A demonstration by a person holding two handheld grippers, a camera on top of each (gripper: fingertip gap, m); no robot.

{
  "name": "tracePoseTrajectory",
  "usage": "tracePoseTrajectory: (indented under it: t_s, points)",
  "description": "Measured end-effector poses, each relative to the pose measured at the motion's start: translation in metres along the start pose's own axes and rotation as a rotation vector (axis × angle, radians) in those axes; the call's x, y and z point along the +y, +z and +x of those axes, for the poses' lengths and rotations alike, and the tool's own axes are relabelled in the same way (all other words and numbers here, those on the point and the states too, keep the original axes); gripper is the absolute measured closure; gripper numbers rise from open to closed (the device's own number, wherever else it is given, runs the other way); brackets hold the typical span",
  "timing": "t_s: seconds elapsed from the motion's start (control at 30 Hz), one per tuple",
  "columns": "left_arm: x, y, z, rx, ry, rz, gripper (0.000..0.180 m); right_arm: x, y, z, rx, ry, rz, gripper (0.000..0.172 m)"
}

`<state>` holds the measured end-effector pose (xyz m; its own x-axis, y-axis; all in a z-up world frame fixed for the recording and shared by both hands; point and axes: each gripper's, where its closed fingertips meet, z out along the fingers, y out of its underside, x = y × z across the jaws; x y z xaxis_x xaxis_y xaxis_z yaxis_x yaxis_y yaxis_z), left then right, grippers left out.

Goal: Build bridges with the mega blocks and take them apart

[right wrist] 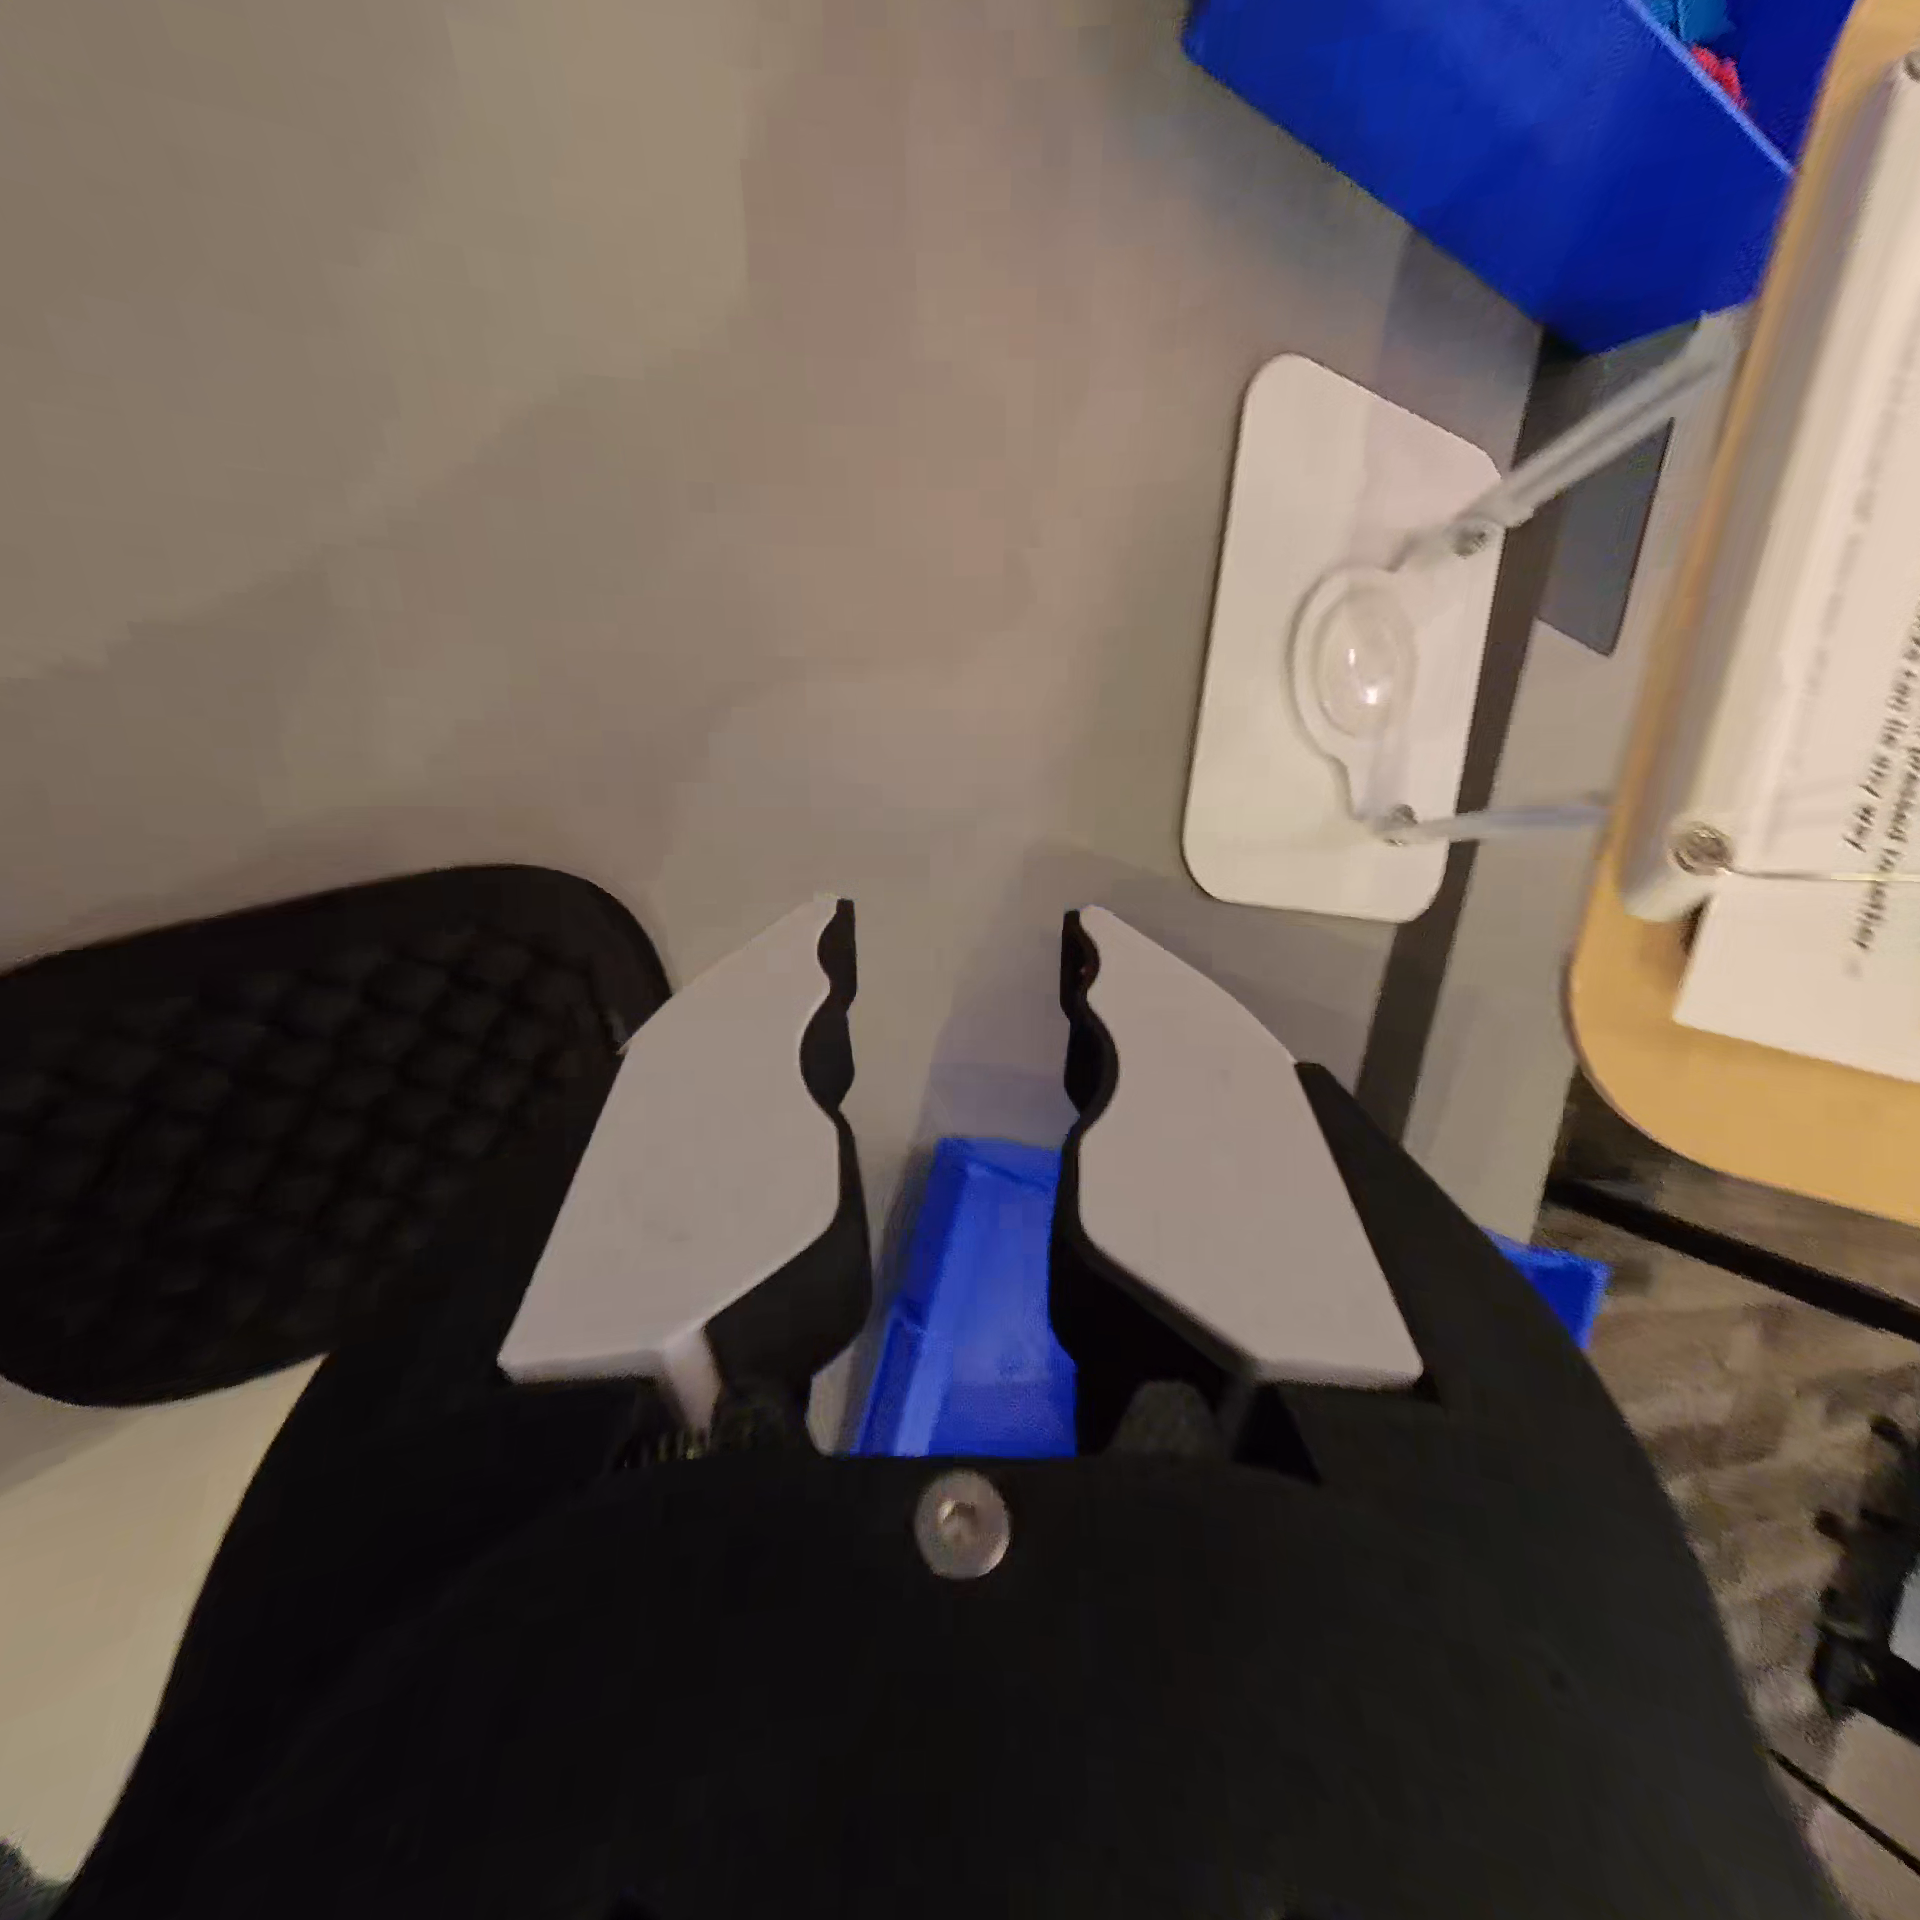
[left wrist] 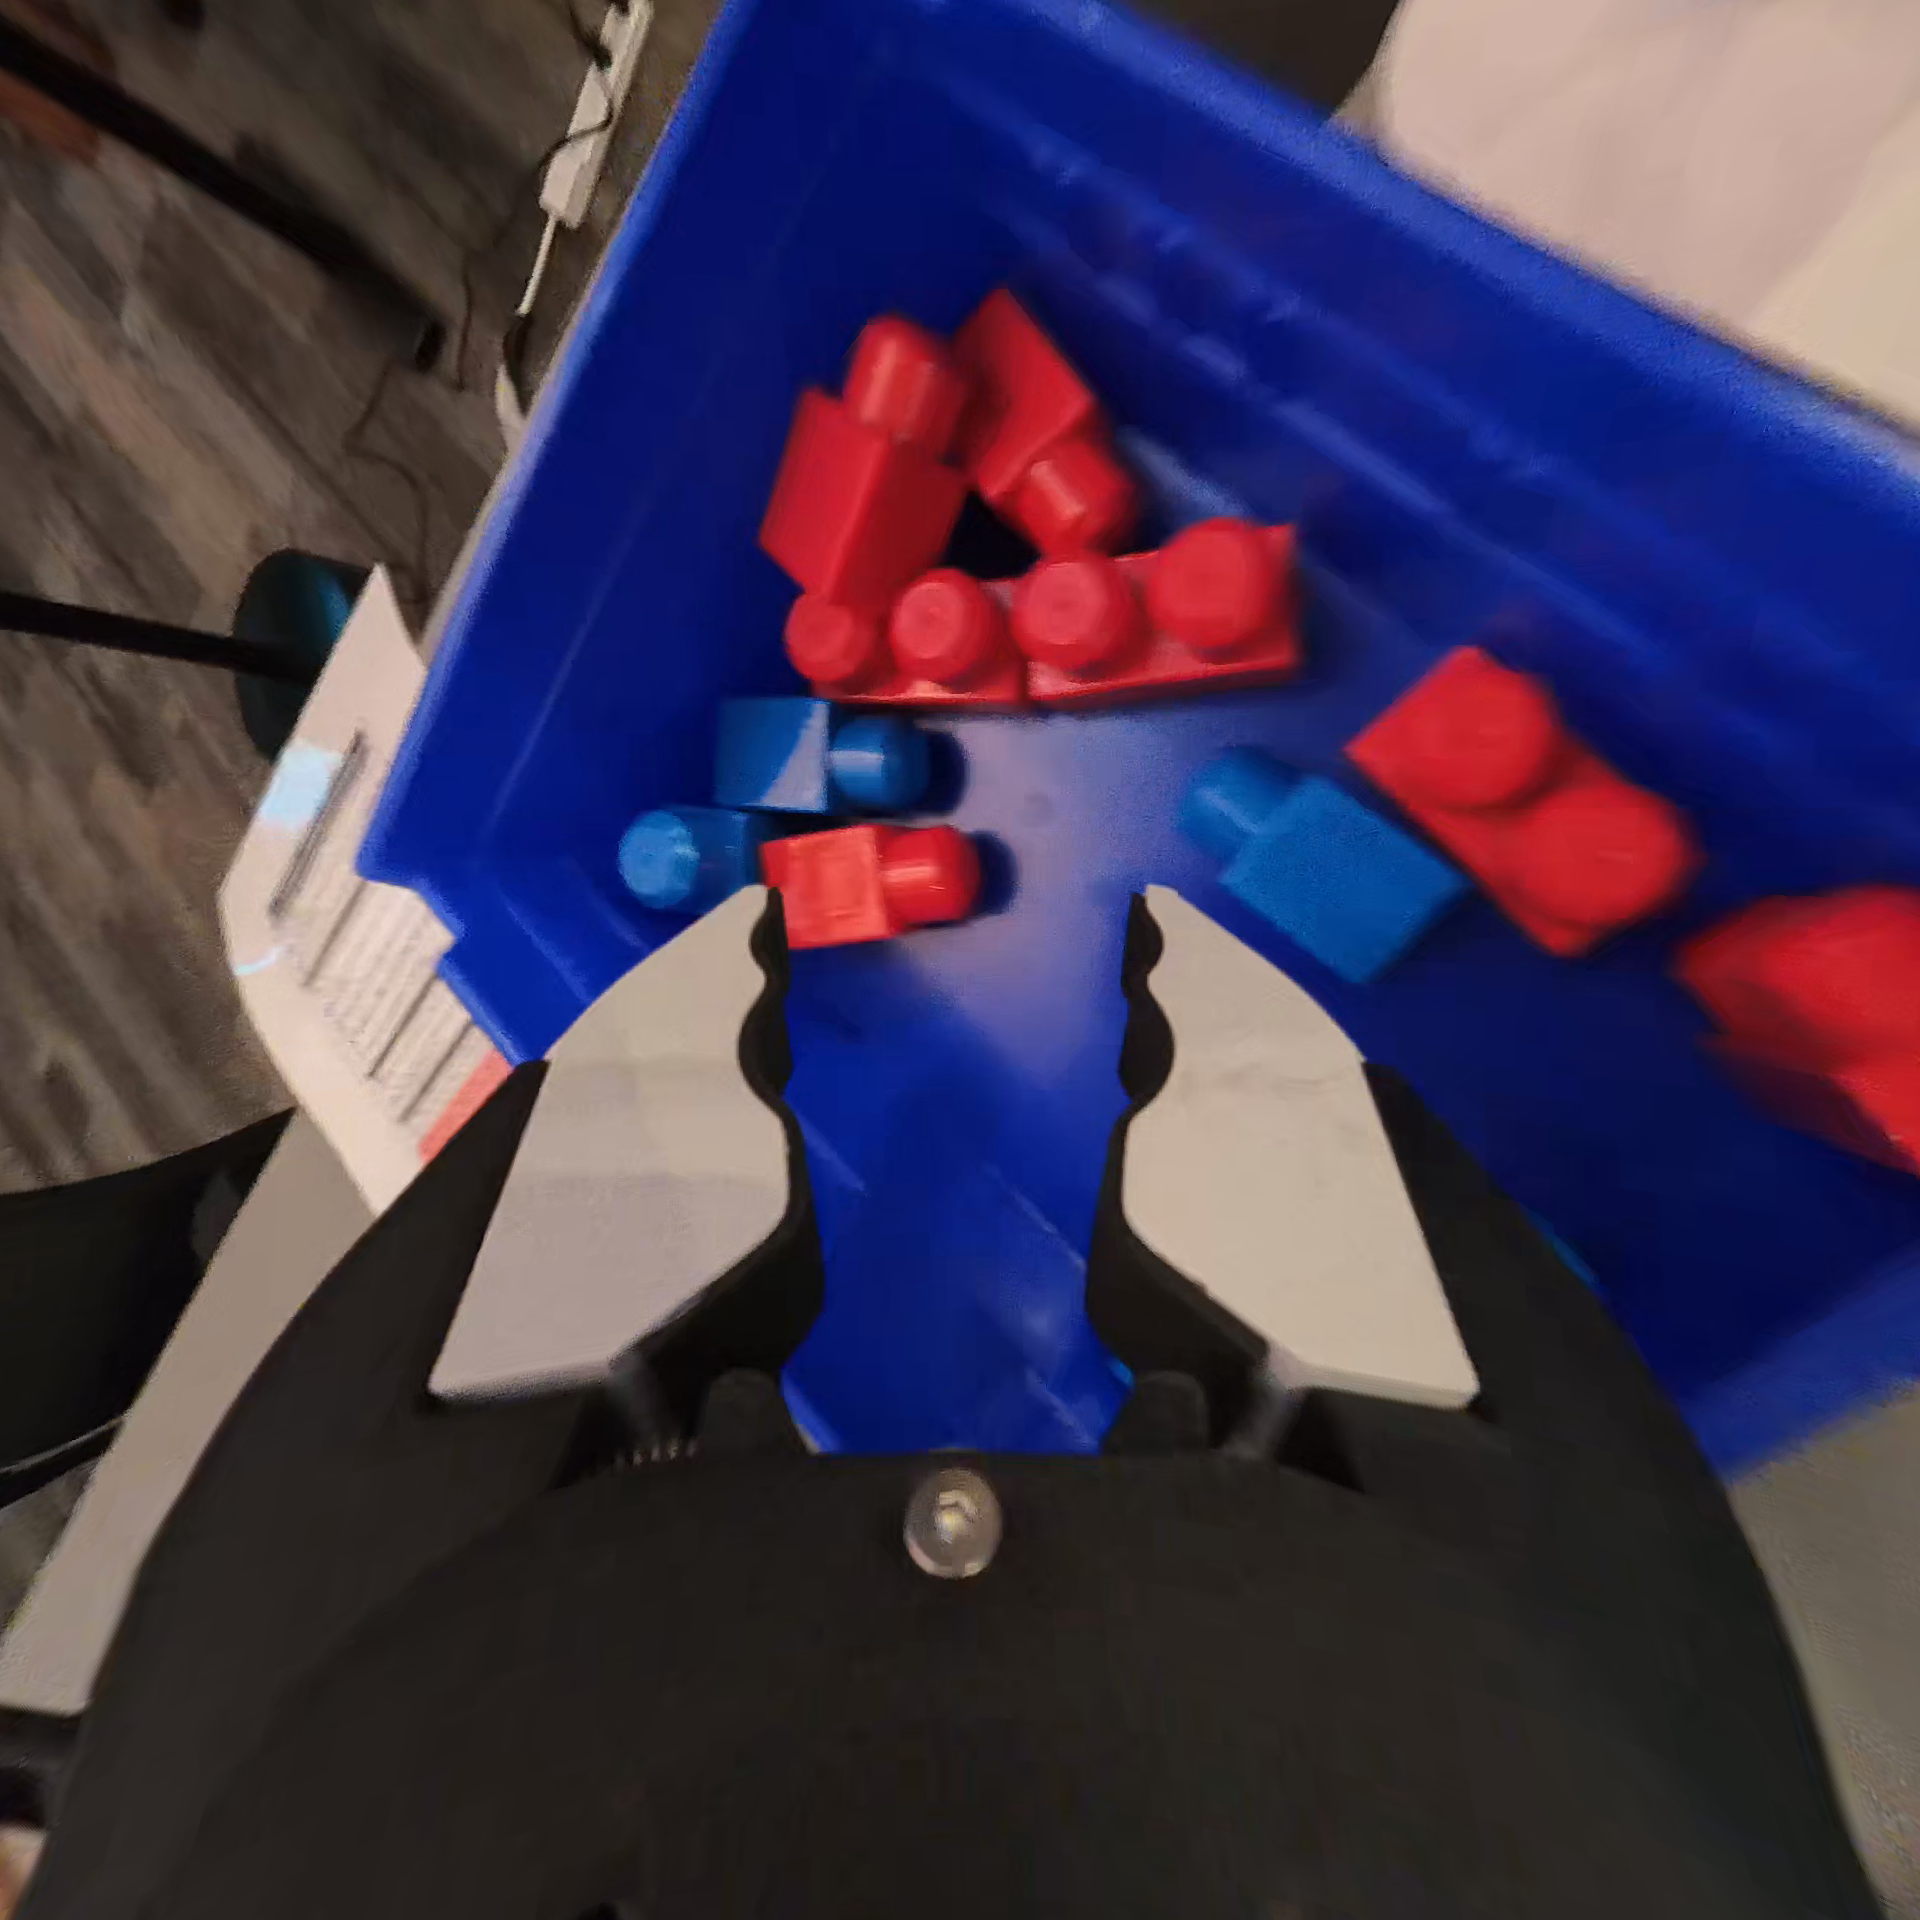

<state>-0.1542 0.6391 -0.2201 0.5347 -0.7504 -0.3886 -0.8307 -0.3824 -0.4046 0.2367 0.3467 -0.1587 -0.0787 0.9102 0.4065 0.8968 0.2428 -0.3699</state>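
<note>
Hovering over the blue bin (left wrist: 1299, 343), my left gripper (left wrist: 956, 904) has its fingers spread wide with nothing between them; only the bin's bare floor shows in the gap. A small red block (left wrist: 868, 883) lies on its side on the bin floor just past my left fingertip (left wrist: 771, 914), so close that I cannot tell whether they touch. Beside that block, toward the bin's near-left corner, lie two small blue blocks (left wrist: 800, 764), one behind the other. Farther in, against the bin's far wall, sits a heap of red blocks (left wrist: 997, 540), with a row of studded red pieces along its near edge. Toward the bin's right side lies another blue block (left wrist: 1330, 873), touching a two-stud red block (left wrist: 1517, 800), and more red pieces blur out beyond them. The whole view is smeared.

My right gripper (right wrist: 958, 935) is away from that bin, over the bare grey table (right wrist: 623, 416), its fingers parted and holding nothing. A corner of a blue bin (right wrist: 966, 1299) shows low between my finger roots. On the table, right of my fingertips, sits a white plate (right wrist: 1340, 644) with a clear dome on it, and a black textured pad (right wrist: 281, 1101) lies to the left.
</note>
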Motion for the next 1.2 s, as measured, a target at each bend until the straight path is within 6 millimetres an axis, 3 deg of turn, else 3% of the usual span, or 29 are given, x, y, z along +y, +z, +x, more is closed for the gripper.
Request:
tracePoseTrajectory:
  t_s: [0.2, 0.33, 0.4, 0.6, 0.73, 0.83, 0.9, 1.07, 1.1, 1.2]
  points:
    - [0.004, 0.042, -0.064, -0.074, 0.064, -0.184, 0.132, -0.008, 0.01, -0.018, -0.035, 0.018, 0.065, 0.134]
    - [0.025, 0.064, -0.074, -0.016, 0.073, -0.349, 0.146, -0.01, 0.017, -0.023, -0.061, 0.028, 0.097, 0.135]
    - [0.032, 0.069, -0.087, -0.062, 0.099, -0.405, 0.143, -0.011, 0.022, -0.026, -0.07, 0.025, 0.102, 0.136]
    - [0.032, 0.072, -0.098, -0.105, 0.129, -0.435, 0.126, -0.007, 0.03, -0.034, -0.09, 0.041, 0.112, 0.136]
    - [0.034, 0.079, -0.089, -0.037, 0.095, -0.416, 0.12, -0.004, 0.034, -0.039, -0.1, 0.048, 0.108, 0.137]
    - [0.035, 0.079, -0.093, -0.072, 0.135, -0.434, 0.128, -0.005, 0.036, -0.04, -0.093, 0.049, 0.111, 0.137]
    - [0.036, 0.076, -0.096, -0.08, 0.156, -0.431, 0.15, -0.004, 0.037, -0.041, -0.092, 0.05, 0.116, 0.137]
    - [0.038, 0.069, -0.089, -0.059, 0.131, -0.412, 0.153, -0.002, 0.041, -0.043, -0.095, 0.059, 0.12, 0.137]
    - [0.035, 0.064, -0.086, -0.054, 0.152, -0.394, 0.18, 0.0, 0.042, -0.042, -0.094, 0.06, 0.114, 0.137]
    - [0.025, 0.055, -0.075, -0.028, 0.123, -0.323, 0.179, 0.0, 0.044, -0.043, -0.102, 0.061, 0.119, 0.137]
